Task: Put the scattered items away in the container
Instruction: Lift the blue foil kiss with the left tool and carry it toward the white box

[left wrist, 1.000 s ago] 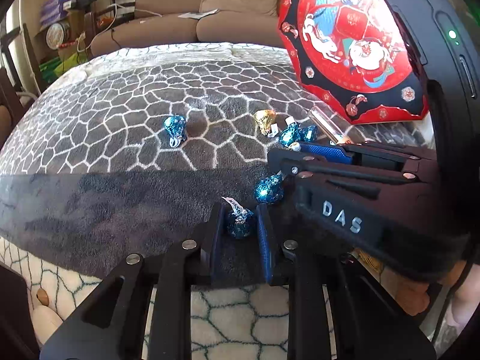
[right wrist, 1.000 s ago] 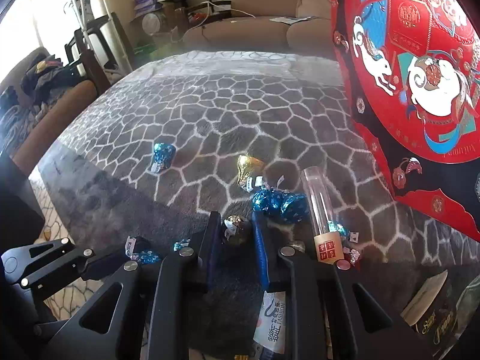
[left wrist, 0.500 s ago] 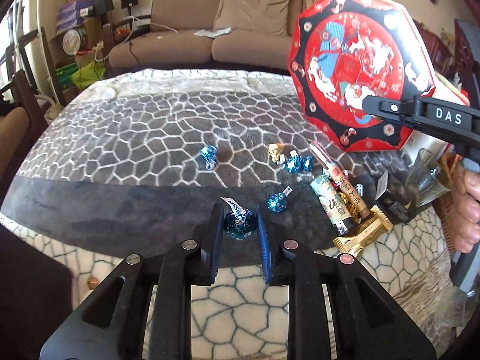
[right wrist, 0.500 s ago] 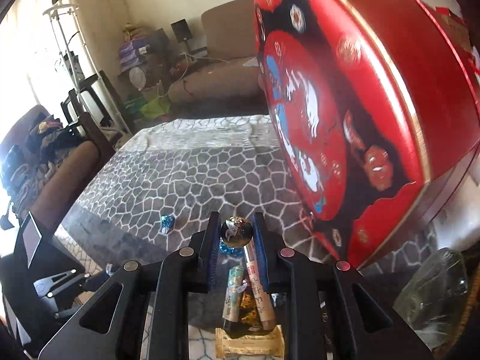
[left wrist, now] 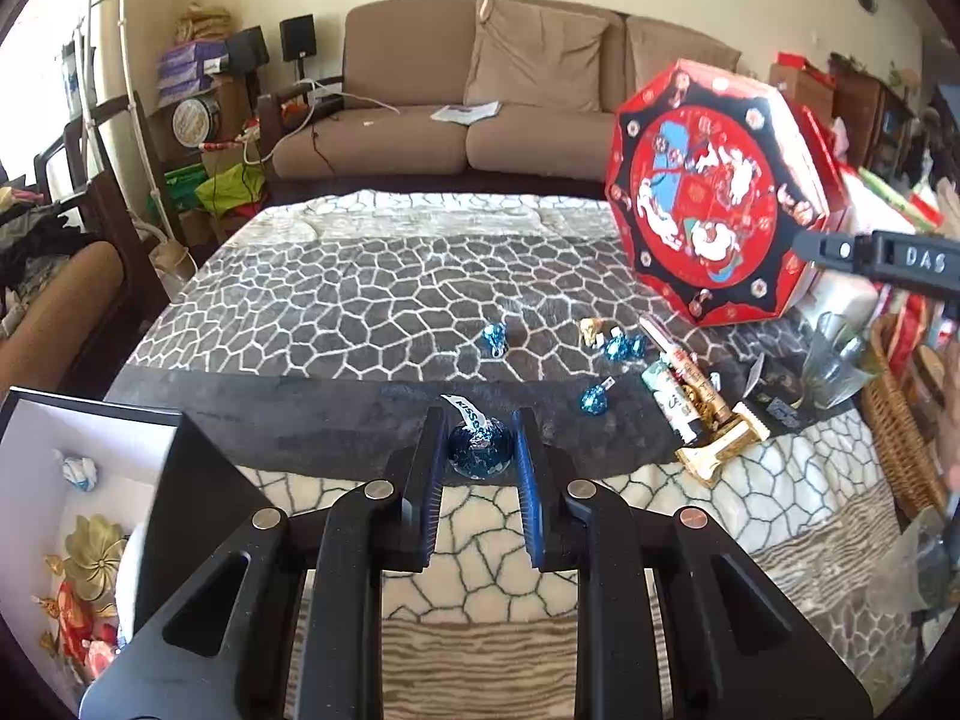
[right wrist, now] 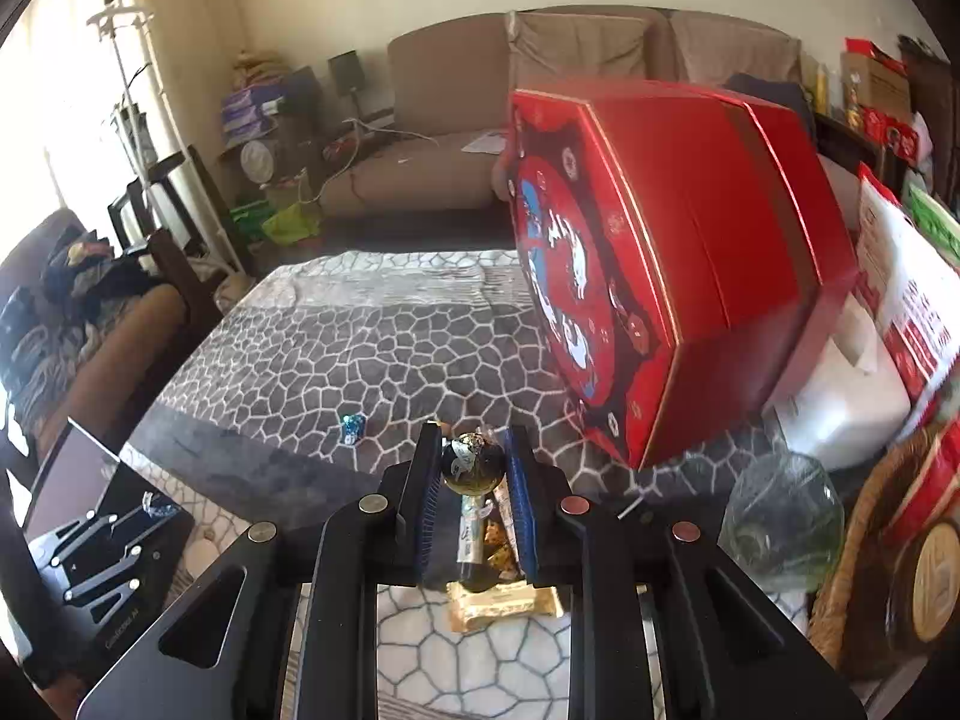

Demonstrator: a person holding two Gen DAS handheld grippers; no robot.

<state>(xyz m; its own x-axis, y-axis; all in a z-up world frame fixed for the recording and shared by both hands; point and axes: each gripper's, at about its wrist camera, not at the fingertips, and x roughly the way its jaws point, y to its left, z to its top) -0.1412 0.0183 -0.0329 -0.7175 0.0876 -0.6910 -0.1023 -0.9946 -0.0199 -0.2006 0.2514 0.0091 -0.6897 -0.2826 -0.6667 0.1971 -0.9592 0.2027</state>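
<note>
Where blanket (left wrist: pixel 384 276) lies bare, room.

Bright daylight floods in from far left of the fingers (left wrist: pixel 420 480), washing that edge white. Fisheye bending curves the borders, corners vignette black, and the red box (right wrist: pixel 690 276) beyond the fingers looks slightly soft.

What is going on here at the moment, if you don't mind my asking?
A person is tidying sweets off a patterned blanket. The left gripper is shut on a blue foil chocolate; the right gripper is shut on a dark gold one. An open white box sits at lower left. More sweets lie scattered.
</note>
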